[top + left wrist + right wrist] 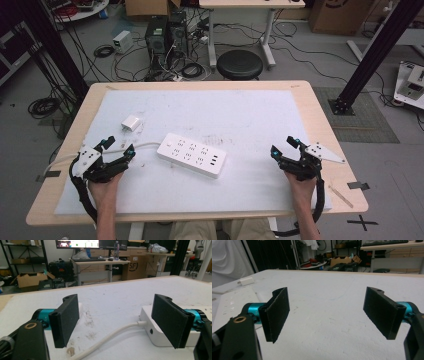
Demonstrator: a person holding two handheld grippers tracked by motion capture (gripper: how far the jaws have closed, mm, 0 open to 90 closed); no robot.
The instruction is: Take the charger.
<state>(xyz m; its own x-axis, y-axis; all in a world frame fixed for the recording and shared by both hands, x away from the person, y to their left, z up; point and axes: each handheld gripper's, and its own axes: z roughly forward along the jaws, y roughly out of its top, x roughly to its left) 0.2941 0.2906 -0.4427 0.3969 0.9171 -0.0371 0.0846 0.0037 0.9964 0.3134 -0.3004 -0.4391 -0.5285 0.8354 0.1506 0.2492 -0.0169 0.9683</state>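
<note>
A white power strip [191,155] lies at an angle in the middle of the white mat [240,115], and its white cable [142,145] runs off to the left. My left gripper [120,145] rests at the mat's left, open, just left of the strip. In the left gripper view the cable [107,338] passes between the open jaws [117,320], untouched, and the strip's end [160,338] sits behind the right jaw. My right gripper [283,145] stands open at the mat's right with nothing between its jaws [327,315]. The strip [229,305] lies off to its left.
A small white plug adapter [131,122] [247,280] lies on the mat behind the left gripper. A black stool [240,64] stands past the far edge of the wooden table [320,115]. Computers and cables crowd the floor, and black frame posts [380,45] flank the table.
</note>
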